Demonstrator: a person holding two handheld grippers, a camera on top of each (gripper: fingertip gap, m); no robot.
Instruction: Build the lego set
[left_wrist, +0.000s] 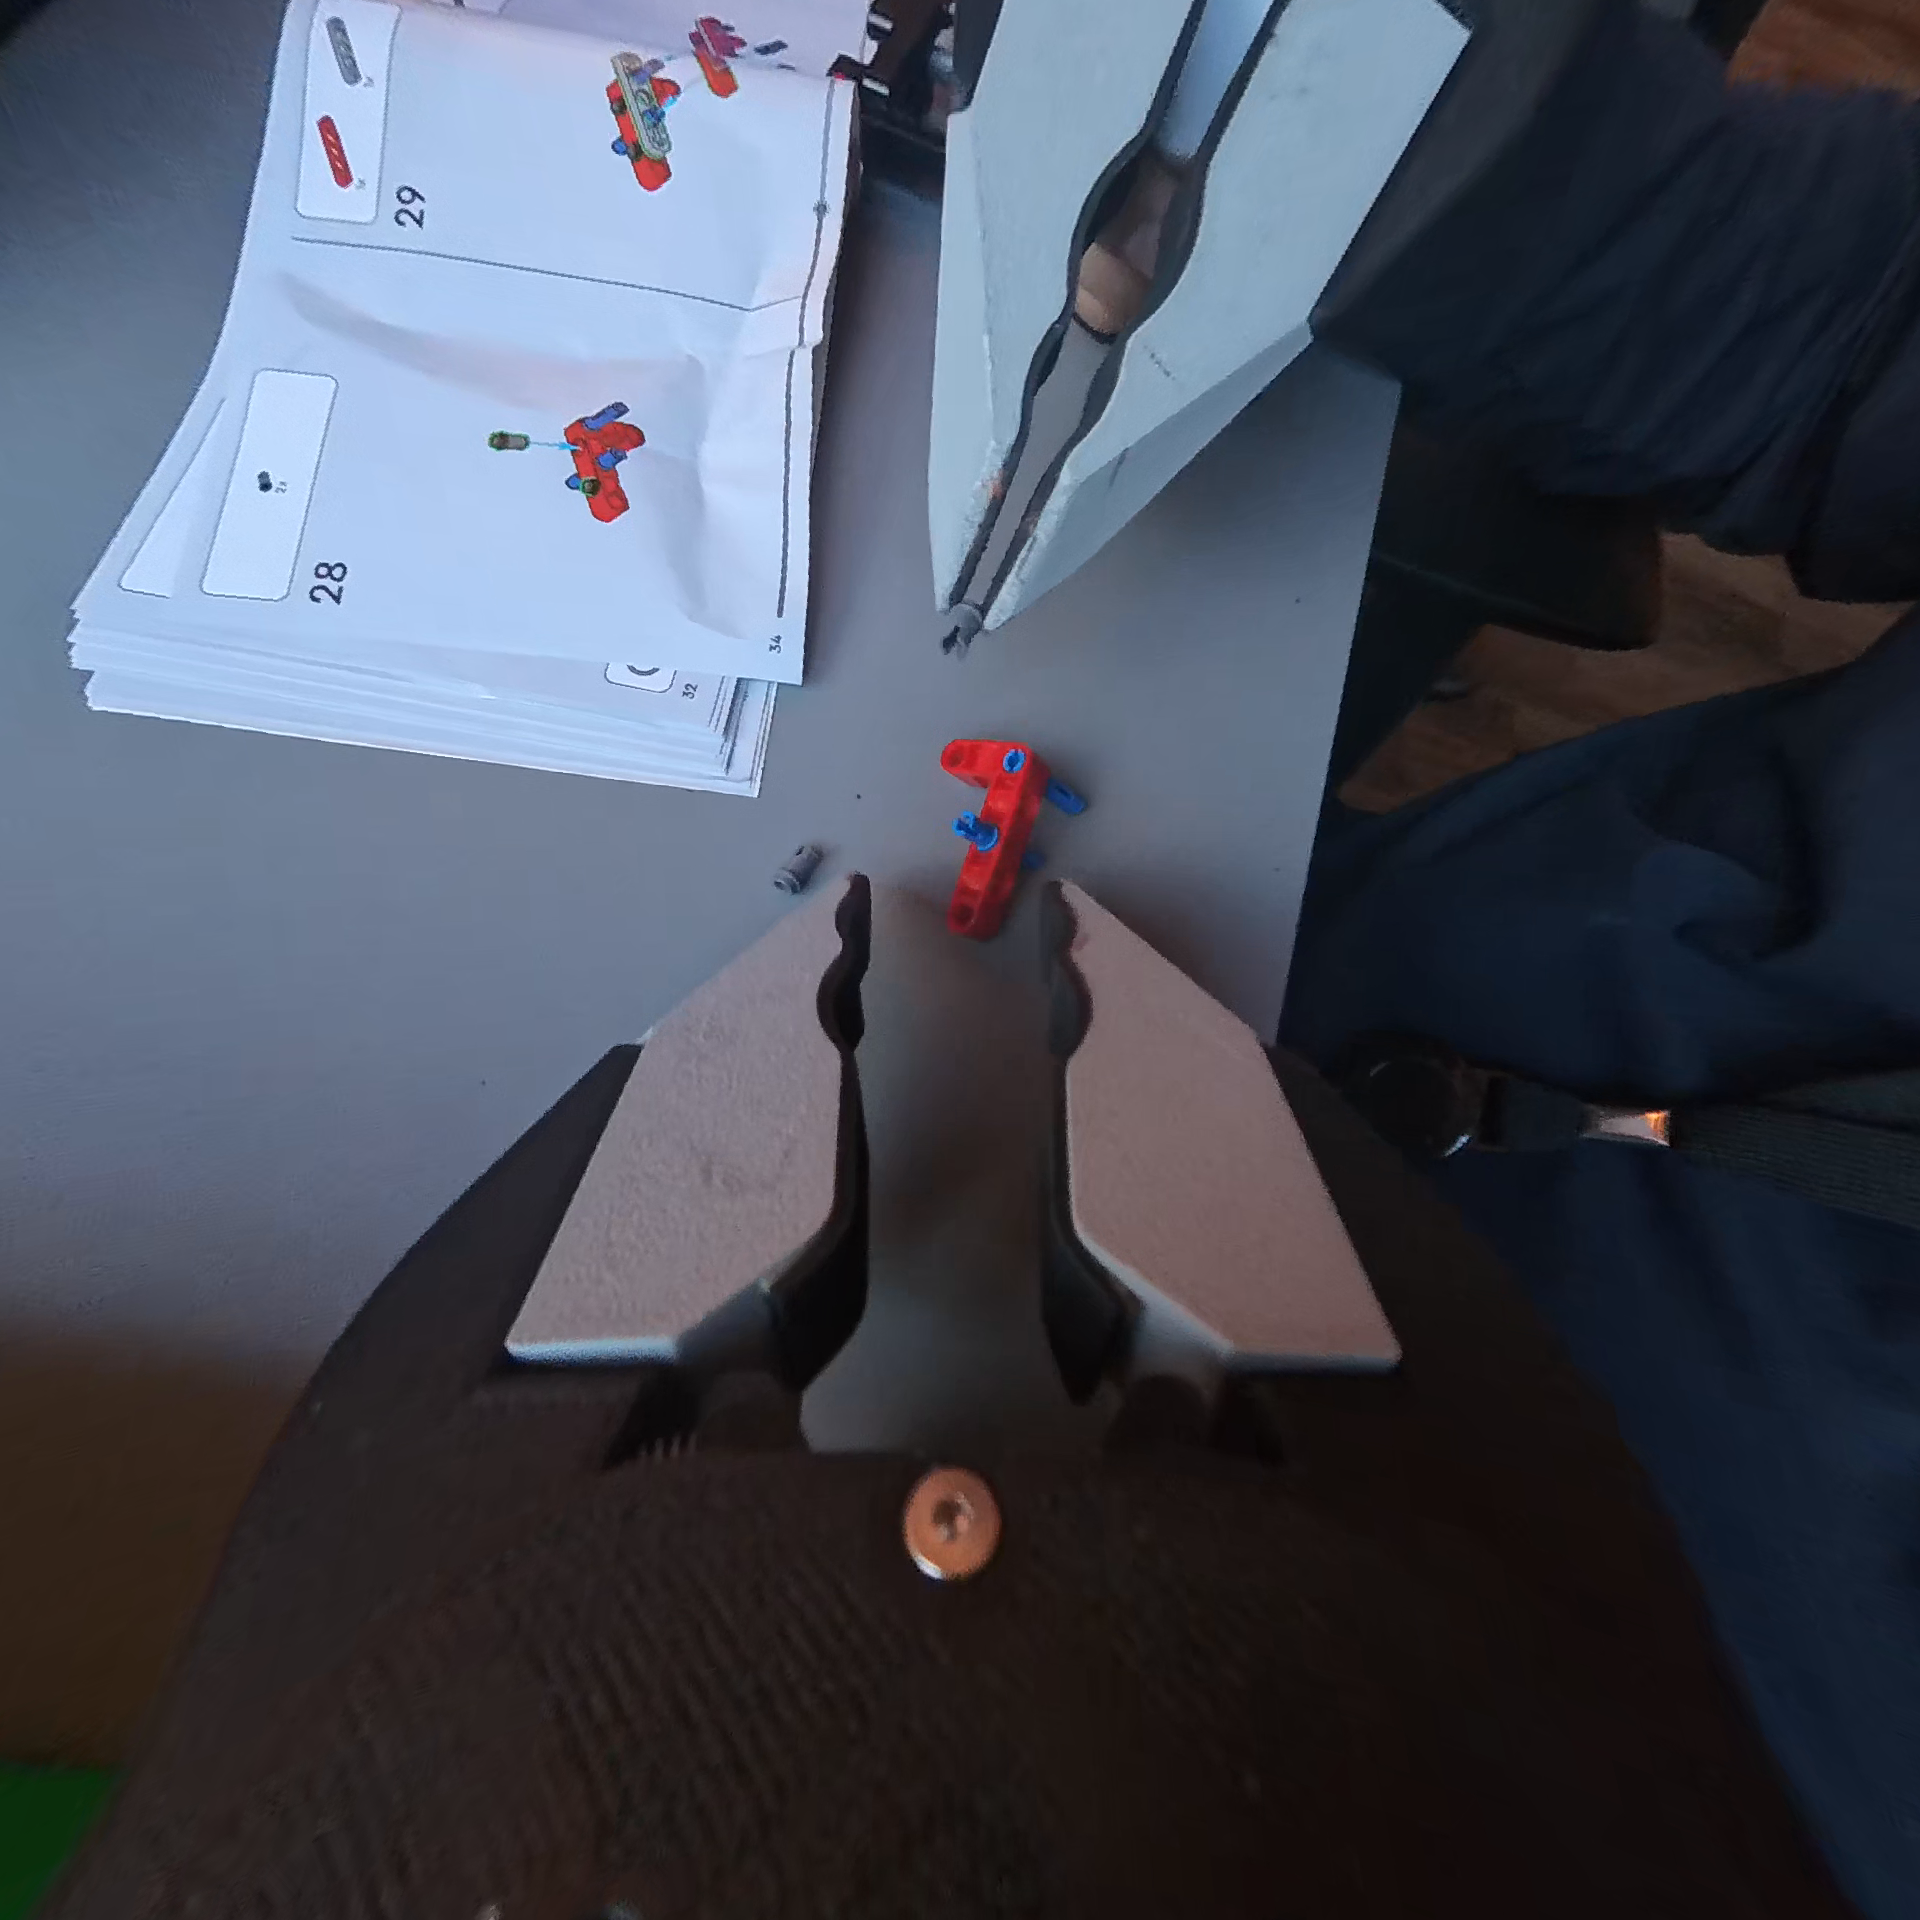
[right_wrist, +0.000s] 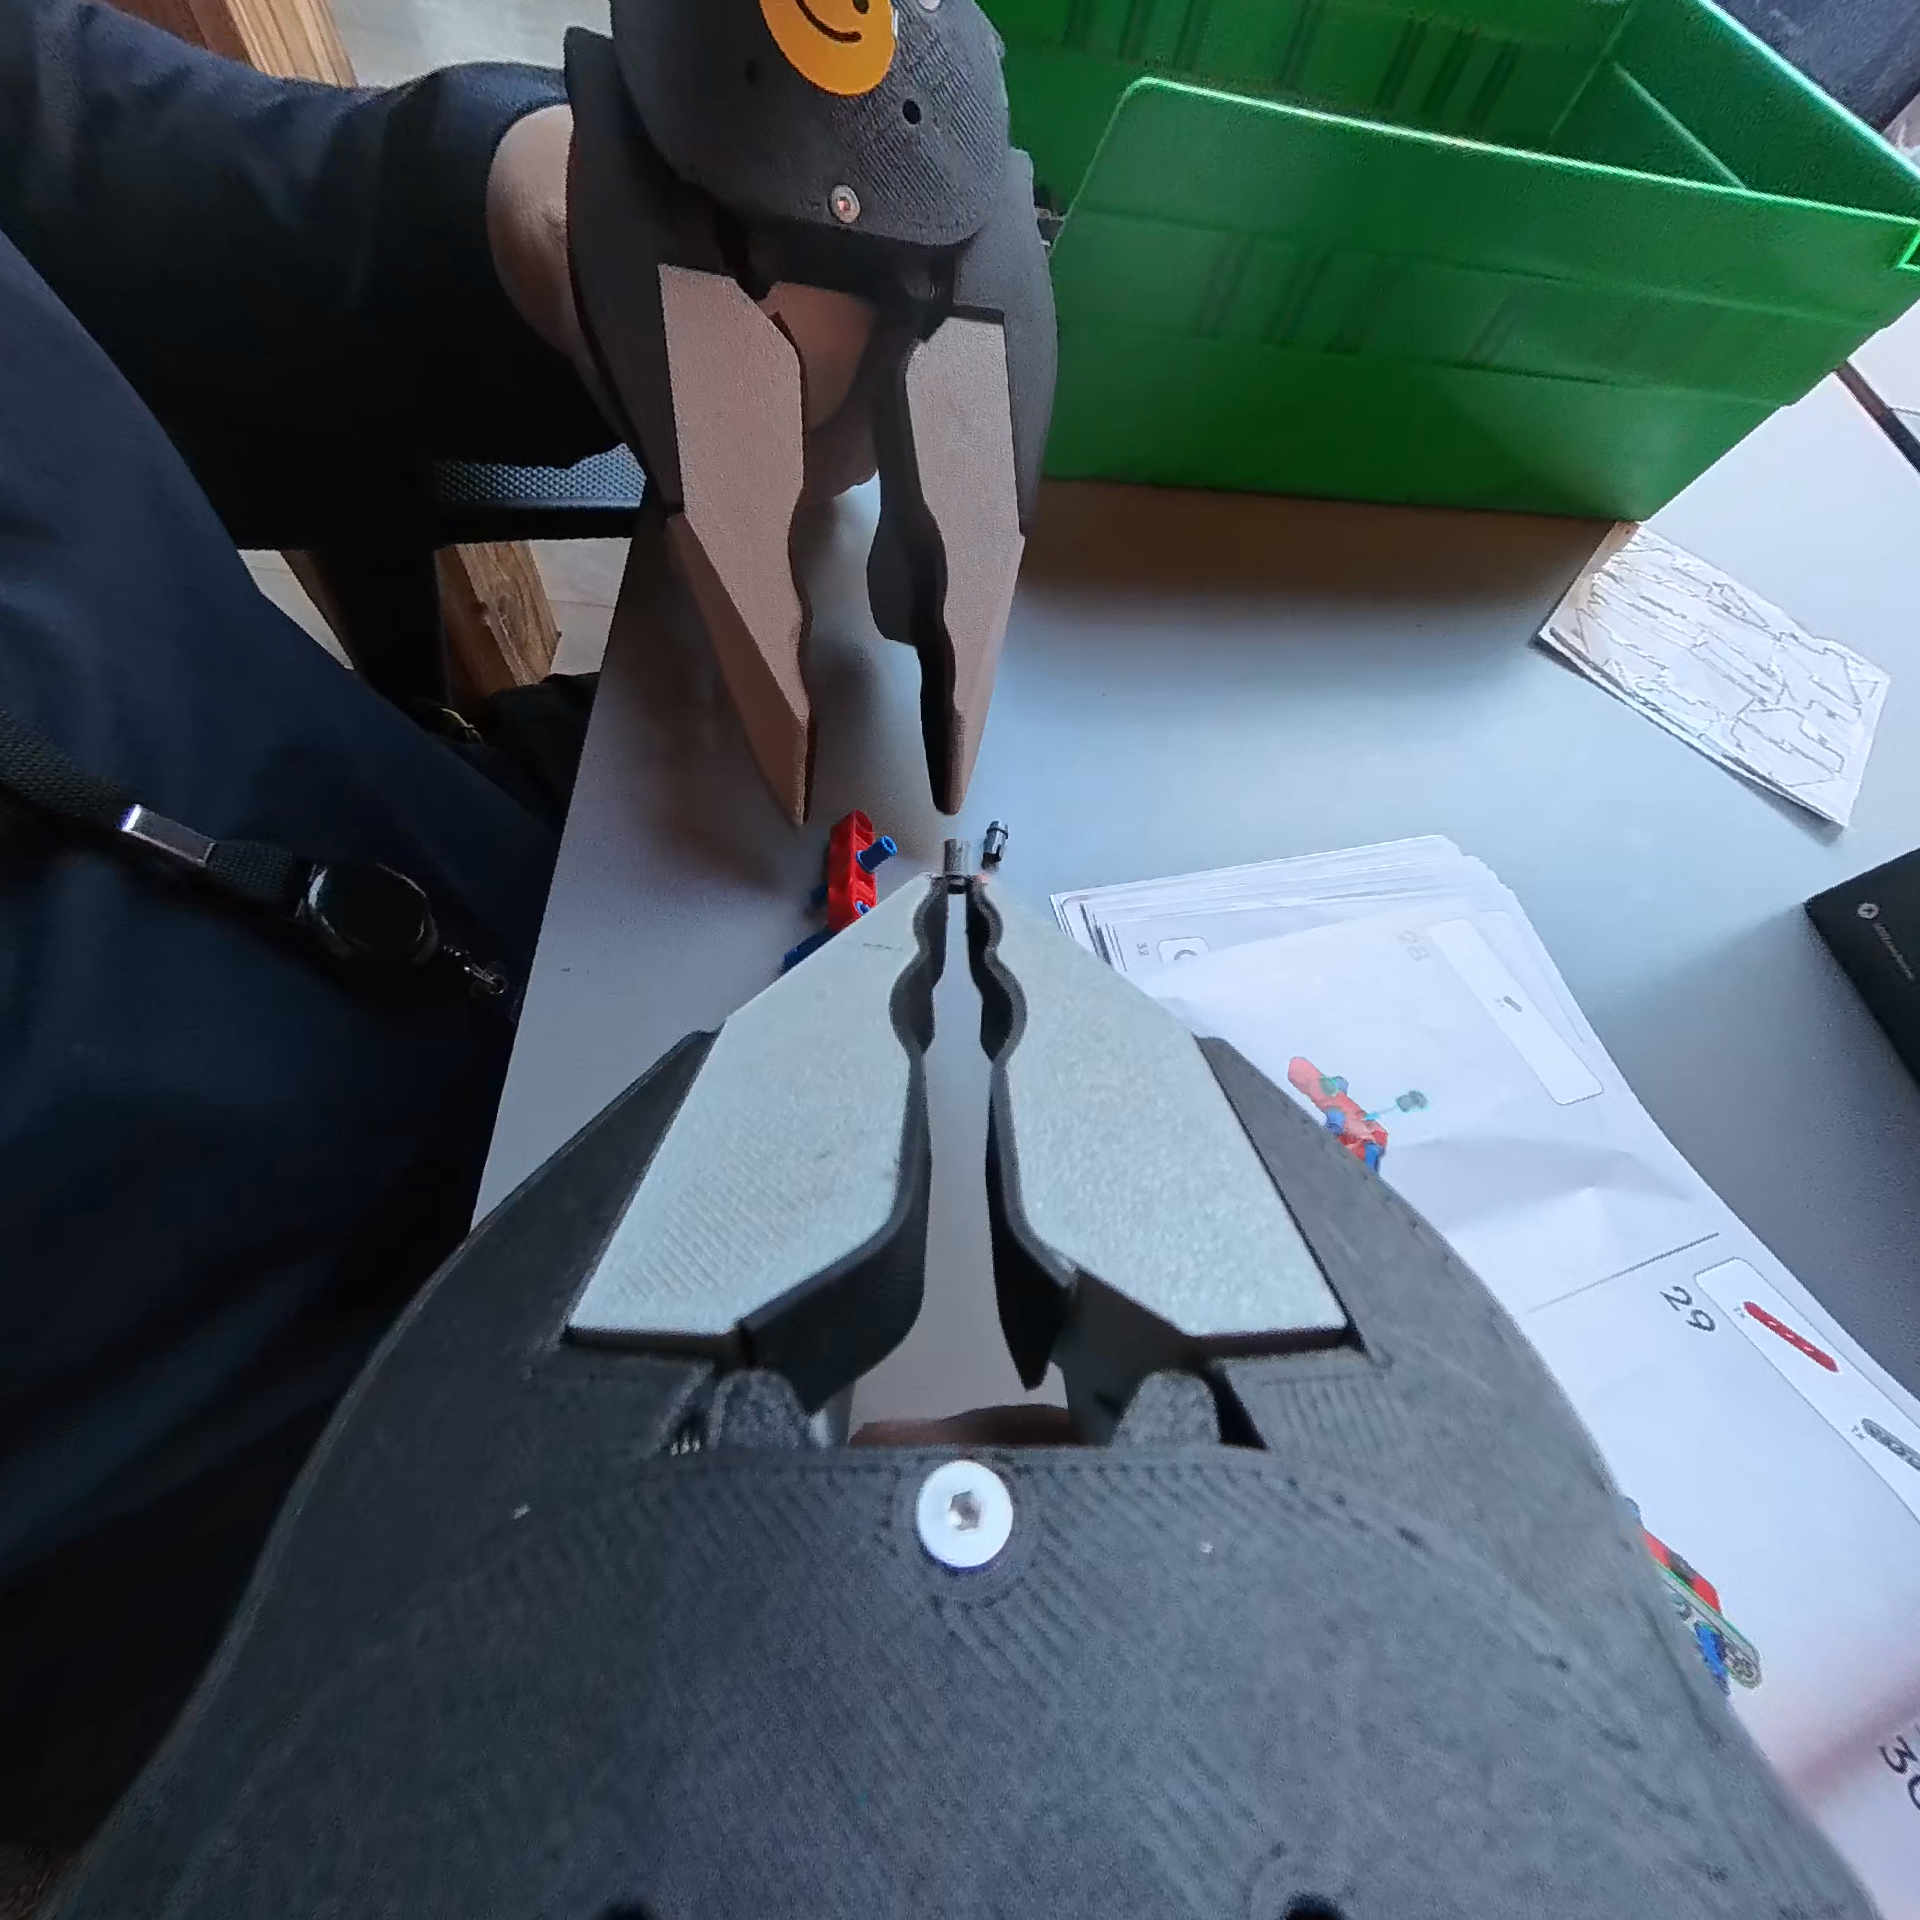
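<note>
Red angled beam (left_wrist: 987, 831) with blue pins lies on the table (left_wrist: 416, 987) near its edge. Left tongs (left_wrist: 956, 894) gape, empty, over its end. Right tongs (right_wrist: 954, 883) pinch a small dark pin (right_wrist: 956, 858) by the tips; such a shallow hold risks it slipping.

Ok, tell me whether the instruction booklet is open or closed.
Open. The instruction booklet lies flat on the grey table, showing a page of printed build steps, with more pages stacked beneath.

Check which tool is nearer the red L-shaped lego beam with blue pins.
Left. The left tool hangs open right at the red L-shaped lego beam with blue pins; the right tool sits farther off, pinching a small dark pin.
</note>
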